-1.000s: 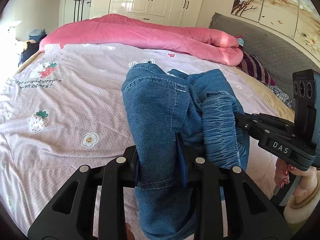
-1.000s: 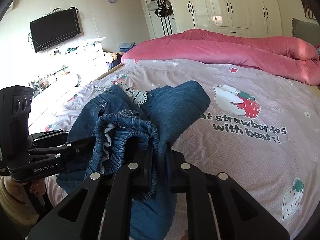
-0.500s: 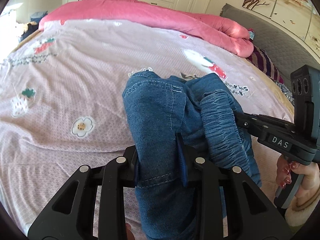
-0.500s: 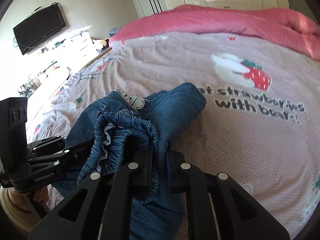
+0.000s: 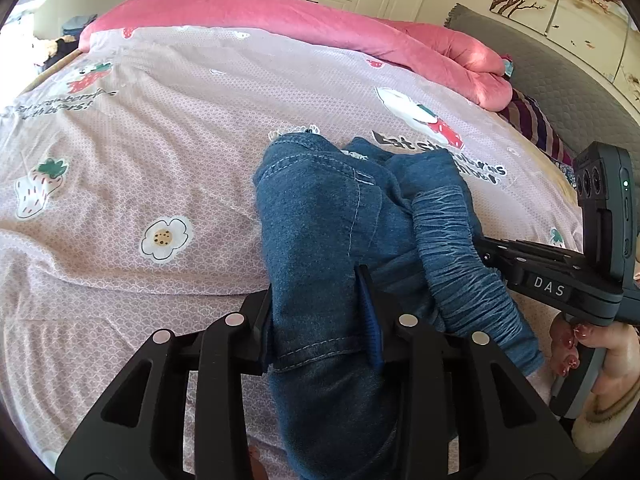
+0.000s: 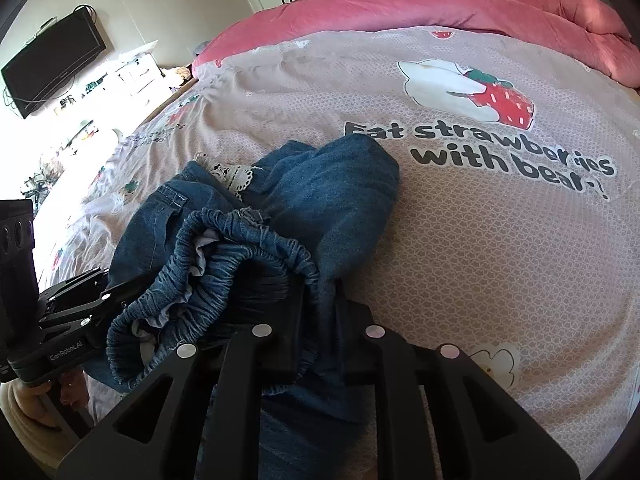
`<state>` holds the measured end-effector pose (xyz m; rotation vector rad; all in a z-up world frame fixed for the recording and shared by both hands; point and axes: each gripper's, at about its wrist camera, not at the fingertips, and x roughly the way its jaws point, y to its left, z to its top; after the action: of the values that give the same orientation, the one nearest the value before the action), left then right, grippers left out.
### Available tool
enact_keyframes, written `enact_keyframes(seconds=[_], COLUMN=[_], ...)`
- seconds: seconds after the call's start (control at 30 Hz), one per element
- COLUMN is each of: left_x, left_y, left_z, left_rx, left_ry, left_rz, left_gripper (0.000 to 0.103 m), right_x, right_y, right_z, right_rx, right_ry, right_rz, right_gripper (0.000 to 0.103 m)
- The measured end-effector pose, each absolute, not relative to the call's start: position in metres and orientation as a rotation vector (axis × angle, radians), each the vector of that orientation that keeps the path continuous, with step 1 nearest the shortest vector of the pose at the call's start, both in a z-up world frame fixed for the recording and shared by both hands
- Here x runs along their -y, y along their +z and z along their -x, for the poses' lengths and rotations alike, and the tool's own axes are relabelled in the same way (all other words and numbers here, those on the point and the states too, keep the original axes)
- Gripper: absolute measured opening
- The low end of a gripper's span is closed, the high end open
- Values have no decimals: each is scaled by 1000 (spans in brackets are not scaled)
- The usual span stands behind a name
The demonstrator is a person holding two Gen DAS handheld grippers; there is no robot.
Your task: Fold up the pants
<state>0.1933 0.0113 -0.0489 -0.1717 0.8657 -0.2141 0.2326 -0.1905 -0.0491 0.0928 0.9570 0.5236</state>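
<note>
The blue denim pants (image 5: 320, 240) are bunched between both grippers, low over the pink printed bedsheet (image 5: 160, 128). My left gripper (image 5: 320, 300) is shut on a denim panel with a stitched seam. My right gripper (image 6: 320, 296) is shut on the fabric beside the elastic waistband (image 6: 240, 264). The right gripper also shows in the left wrist view (image 5: 492, 256), reaching in from the right. The left gripper shows in the right wrist view (image 6: 96, 296), at the left. The far end of the pants (image 6: 340, 176) rests on the sheet, with white lace trim (image 6: 232, 172) showing.
A rolled pink quilt (image 5: 320, 20) lies along the far side of the bed. A grey headboard (image 5: 560, 80) and striped pillow (image 5: 536, 124) are on the right. A wall TV (image 6: 52, 64) and cluttered dresser stand beyond the bed's left edge.
Both grippers have tilted down and moved lower toward the sheet, still holding the pants. The pants bundle now sits lower, its far end on the bed.
</note>
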Motion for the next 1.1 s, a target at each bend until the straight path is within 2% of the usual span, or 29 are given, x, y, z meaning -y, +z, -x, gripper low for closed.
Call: enact_keyframes(seconds=[0.1, 0.13, 0.33, 0.53, 0.77, 1.1], left_x=[-12, -11, -12, -11, -14, -17], left_y=[-49, -49, -48, -45, -37, -19], left_z=[-193, -193, -191, -188, -181, -169], left_rx=[-866, -867, -867, -861, -847, -796], left_ry=[-214, -213, -212, -208, -206, -214], left_rz=[175, 176, 176, 166, 170, 178], left_gripper=[27, 28, 28, 30, 41, 56], right_x=[191, 191, 196, 195, 200, 211], right_y=[-45, -43, -25, -15, -10, 0], right_z=[-229, -227, -209, -199, -192, -181], right_rx=[-945, -934, -853, -827, -818, -797], right_ry=[512, 502, 485, 475, 463, 456], right_rz=[-84, -82, -59, -19, -25, -63], right_gripper=[18, 25, 50, 57, 64, 83])
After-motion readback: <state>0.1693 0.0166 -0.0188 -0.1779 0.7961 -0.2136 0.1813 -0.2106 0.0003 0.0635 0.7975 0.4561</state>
